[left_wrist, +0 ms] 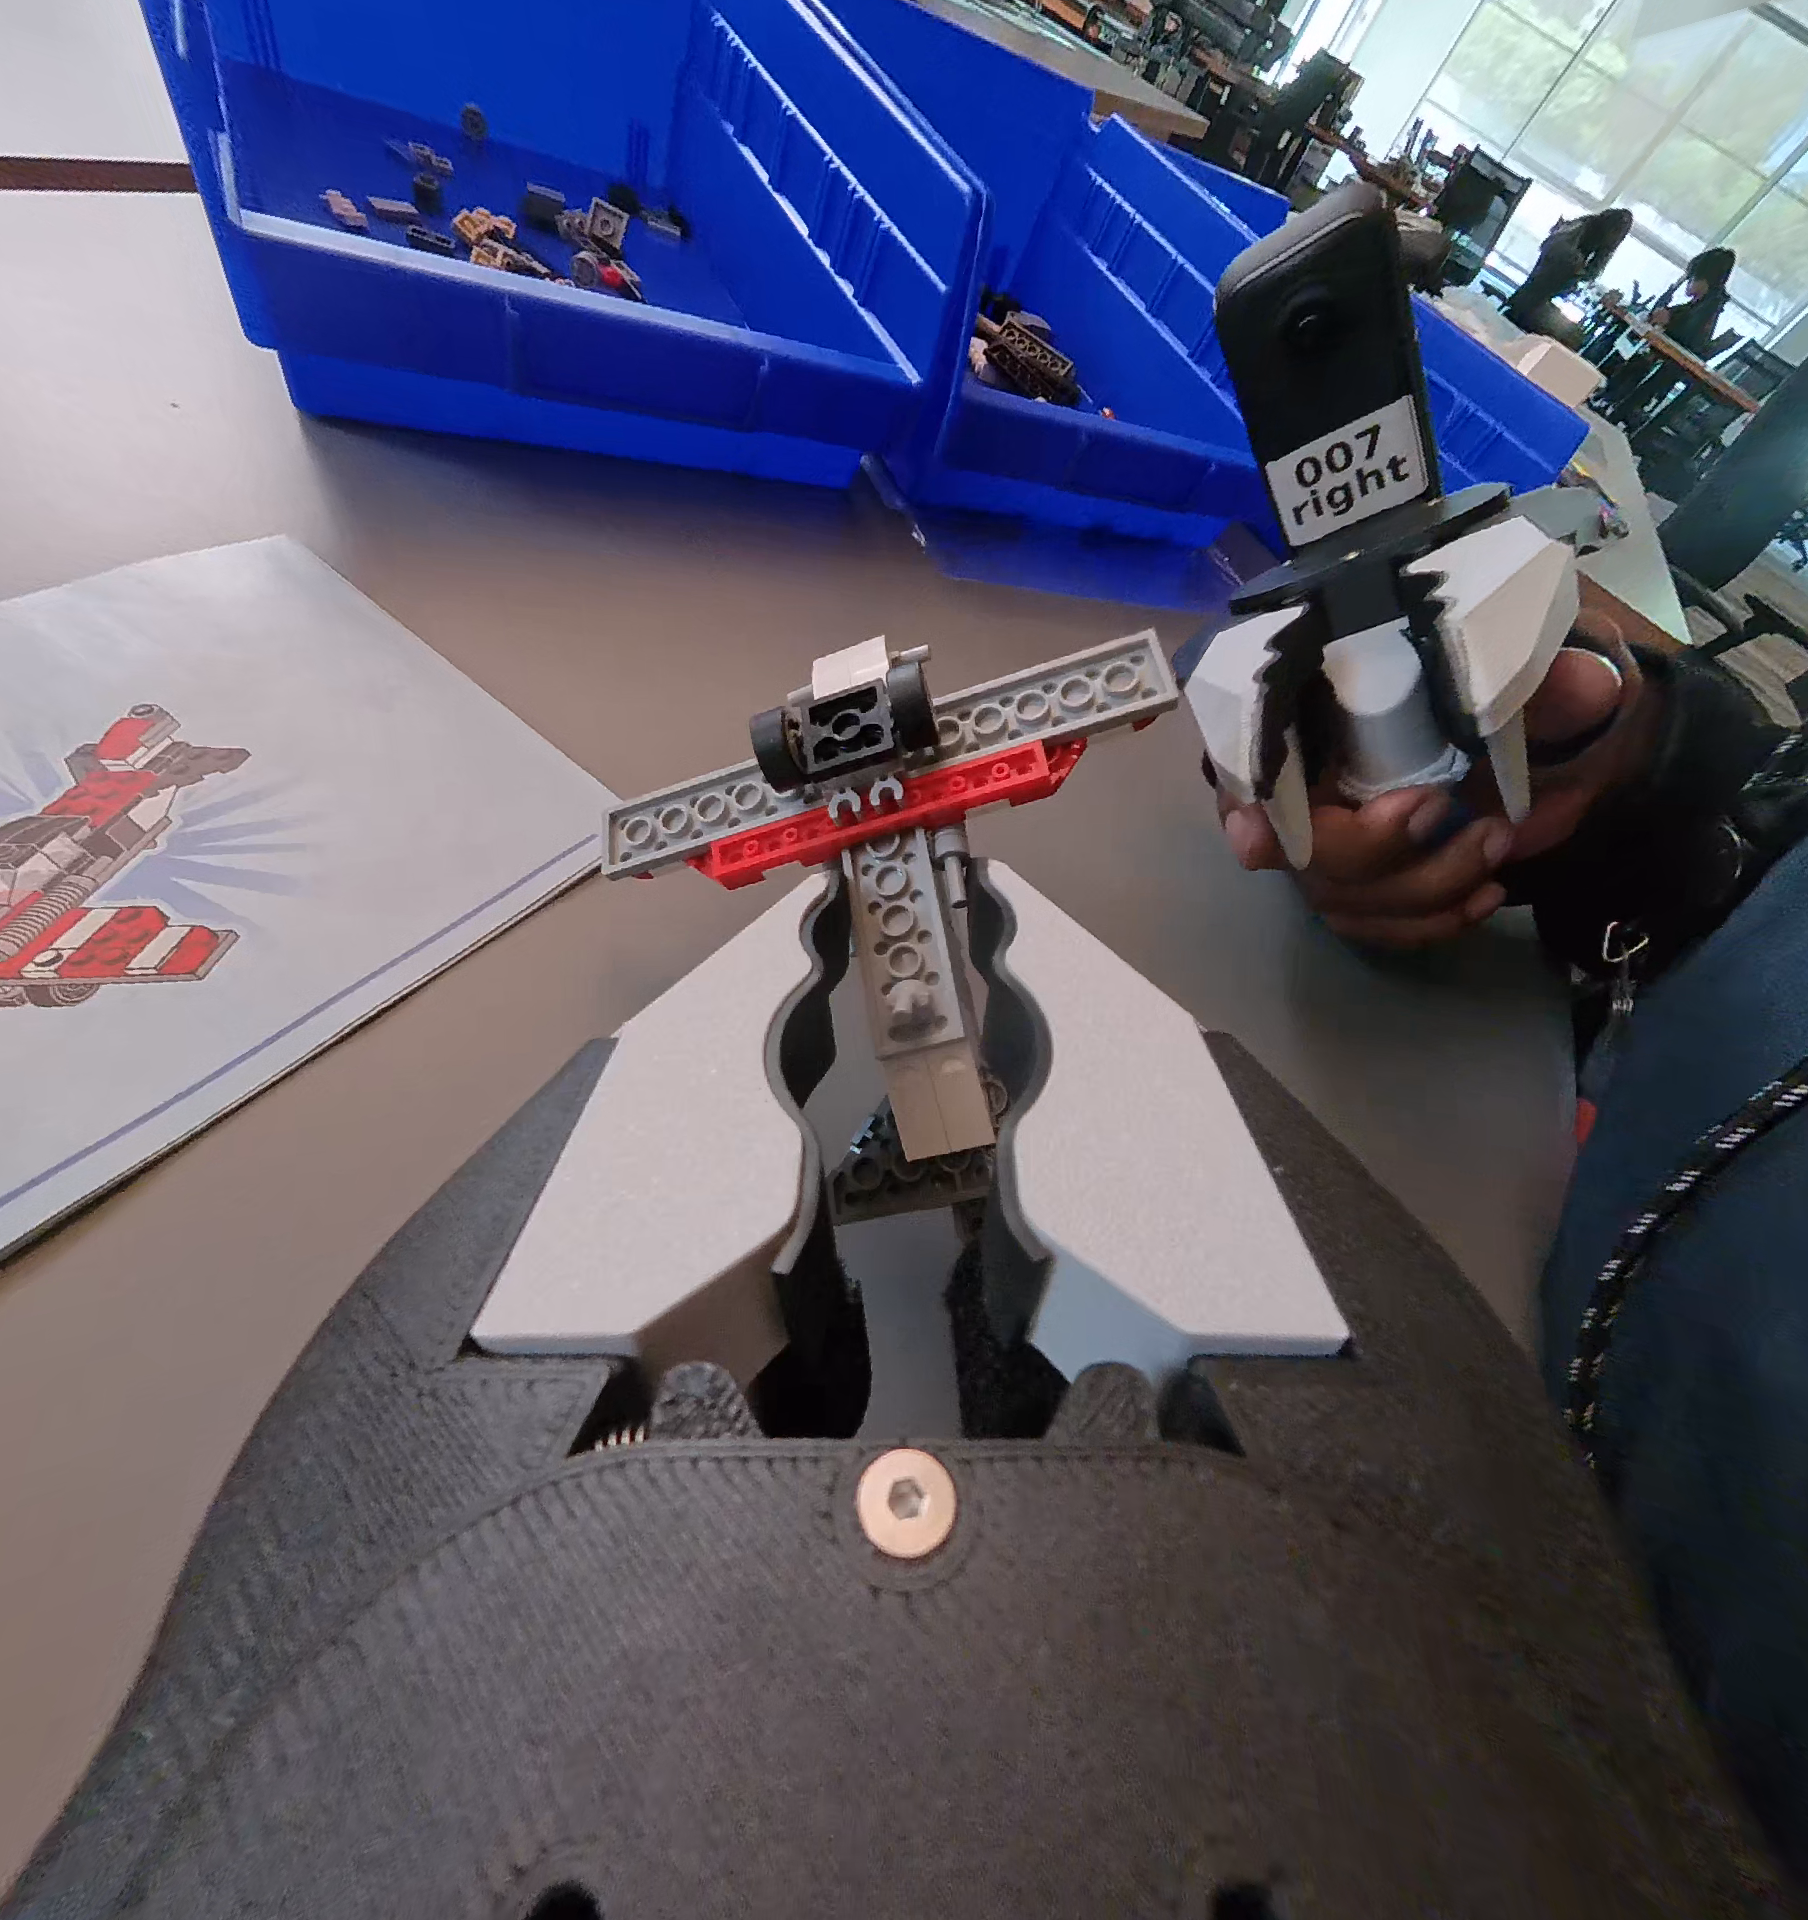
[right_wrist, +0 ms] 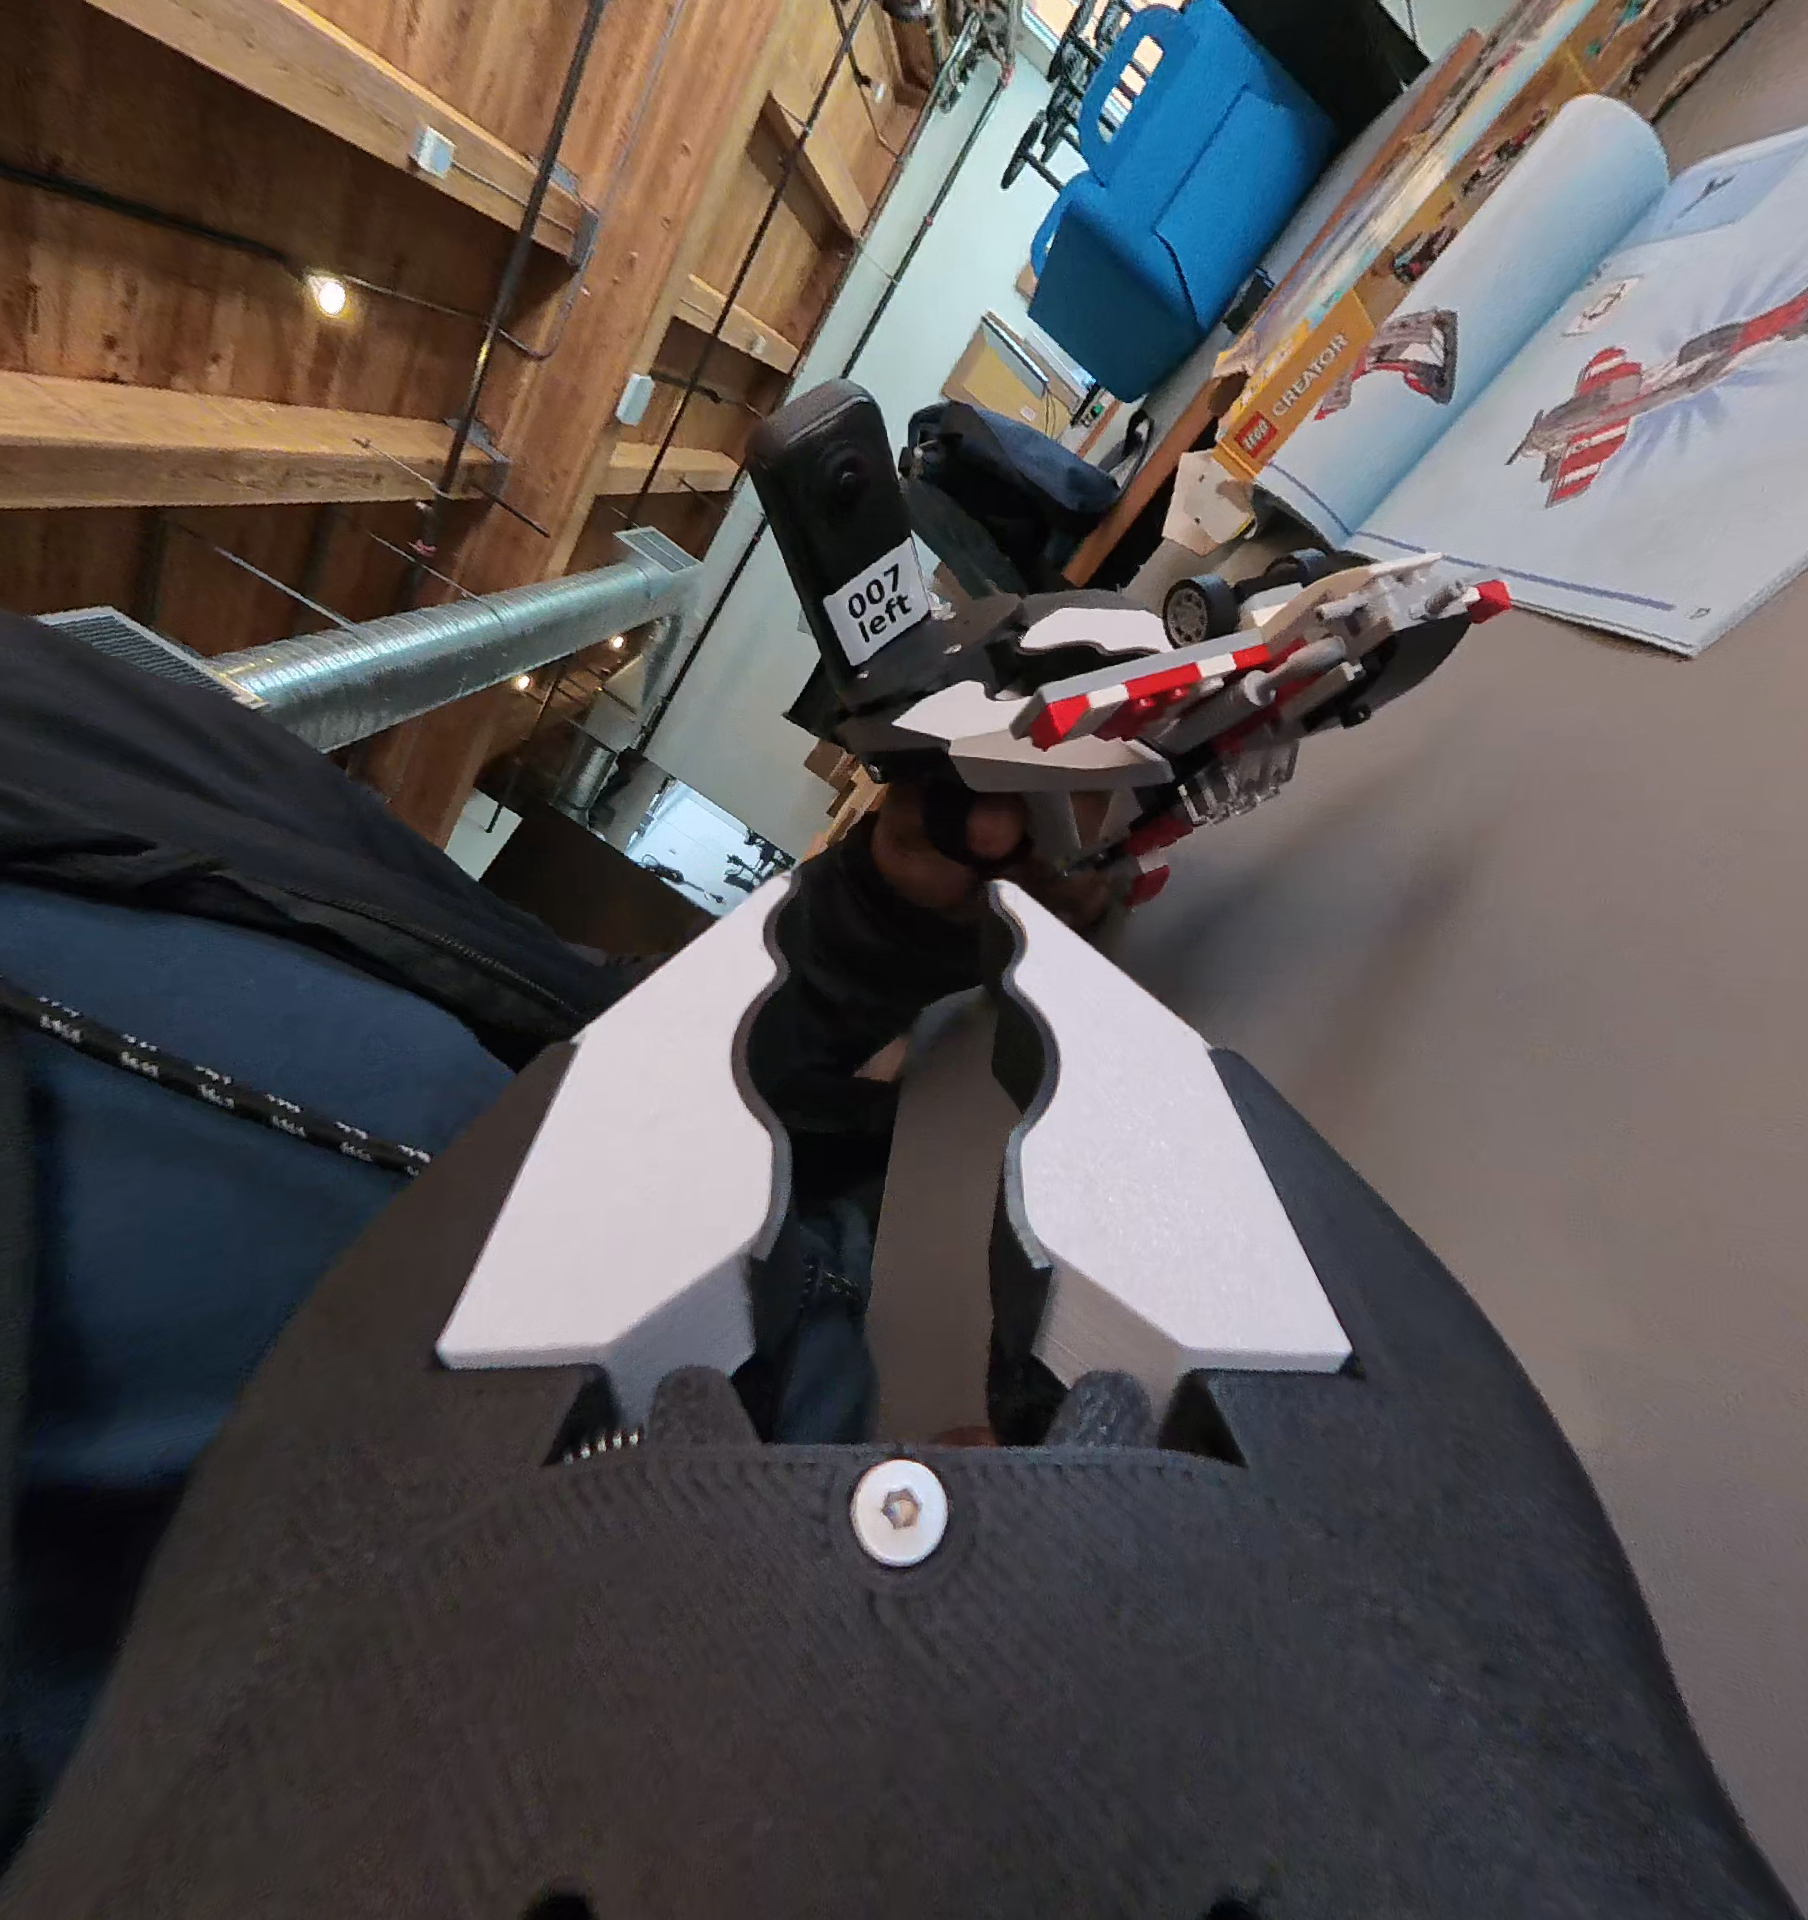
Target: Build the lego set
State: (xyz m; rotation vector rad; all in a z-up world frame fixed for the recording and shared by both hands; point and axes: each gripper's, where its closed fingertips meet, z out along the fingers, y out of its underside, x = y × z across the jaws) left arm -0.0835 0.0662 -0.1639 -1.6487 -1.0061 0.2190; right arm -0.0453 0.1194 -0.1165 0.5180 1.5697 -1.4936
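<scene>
Left claw (left_wrist: 905, 1039) shut tight on the lego plane (left_wrist: 884, 821), held up in the air above the counter (left_wrist: 588, 582), tail end between the fingers, grey and red wings sticking out past the tips. Right claw (right_wrist: 895, 997) open with nothing in it, held up just beside the plane.

Probably light and stiff, but easy to break: small bits may pop off if squeezed or bumped. Best held by the thick grey middle, not by the thin wings or wheels.

Big blue bin (left_wrist: 526, 343) at the back with a small heap of loose bricks (left_wrist: 526, 234). Next blue bin (left_wrist: 1066, 436) with a few dark pieces (left_wrist: 1025, 358). Open picture book (left_wrist: 204, 821) flat on the counter.
</scene>
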